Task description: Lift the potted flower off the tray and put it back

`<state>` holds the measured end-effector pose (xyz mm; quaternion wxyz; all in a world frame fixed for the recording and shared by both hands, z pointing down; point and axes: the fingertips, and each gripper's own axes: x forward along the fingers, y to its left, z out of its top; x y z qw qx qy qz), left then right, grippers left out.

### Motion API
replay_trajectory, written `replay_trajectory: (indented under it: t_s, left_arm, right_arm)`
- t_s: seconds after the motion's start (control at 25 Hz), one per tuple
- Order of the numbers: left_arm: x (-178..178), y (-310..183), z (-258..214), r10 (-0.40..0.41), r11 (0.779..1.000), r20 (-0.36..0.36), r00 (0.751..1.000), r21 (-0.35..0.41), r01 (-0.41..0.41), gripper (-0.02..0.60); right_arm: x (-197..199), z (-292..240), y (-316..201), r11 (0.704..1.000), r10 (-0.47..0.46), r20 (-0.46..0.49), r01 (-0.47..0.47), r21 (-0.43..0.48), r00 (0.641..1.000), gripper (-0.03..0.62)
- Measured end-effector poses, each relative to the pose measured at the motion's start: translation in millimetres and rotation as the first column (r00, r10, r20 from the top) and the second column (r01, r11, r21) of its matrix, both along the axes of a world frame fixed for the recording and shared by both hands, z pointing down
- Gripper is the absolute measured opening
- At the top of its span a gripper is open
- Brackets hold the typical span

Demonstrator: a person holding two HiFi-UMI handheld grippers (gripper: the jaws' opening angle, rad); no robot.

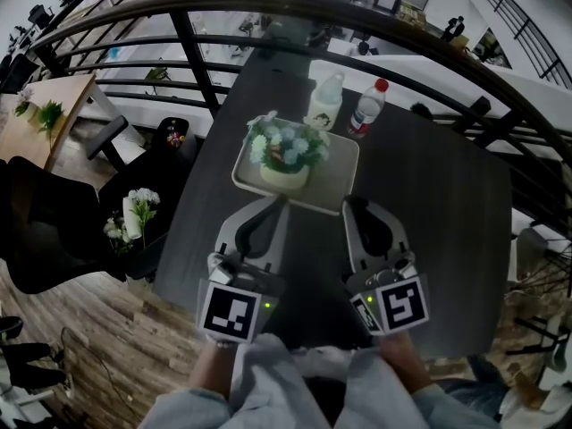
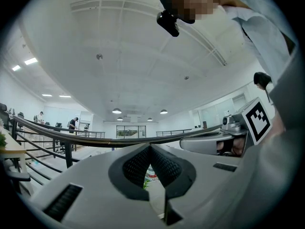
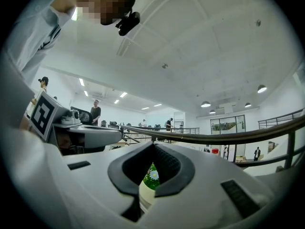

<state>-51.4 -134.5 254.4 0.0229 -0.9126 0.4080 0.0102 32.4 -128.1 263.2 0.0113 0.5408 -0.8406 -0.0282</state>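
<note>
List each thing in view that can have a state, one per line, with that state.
tray: flat on the table, bearing the pot.
potted flower: upright on the tray, not lifted.
white bottle: upright, cap on.
red-capped bottle: upright, cap on.
left tool: shut, empty, at the tray's near edge.
right tool: shut, empty, at the tray's near edge.

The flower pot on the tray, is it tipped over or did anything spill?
No, nothing stands out. The potted flower stands upright on the tray, the white bottle and the red-capped bottle behind it are upright, and the table shows no spill.
</note>
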Motion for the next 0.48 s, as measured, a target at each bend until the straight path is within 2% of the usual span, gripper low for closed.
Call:
replay_trajectory:
  t_s: [0.48]
  left_arm:
    - [2.4,-1.2,3.7,0.010,1.000,-0.002,1.000,-0.011,-0.010,-0.010]
  right_arm:
    - [1.6,4.2,-1.2,1.000,0.007,-0.012,-0.007,-0.008,1.000,0.000]
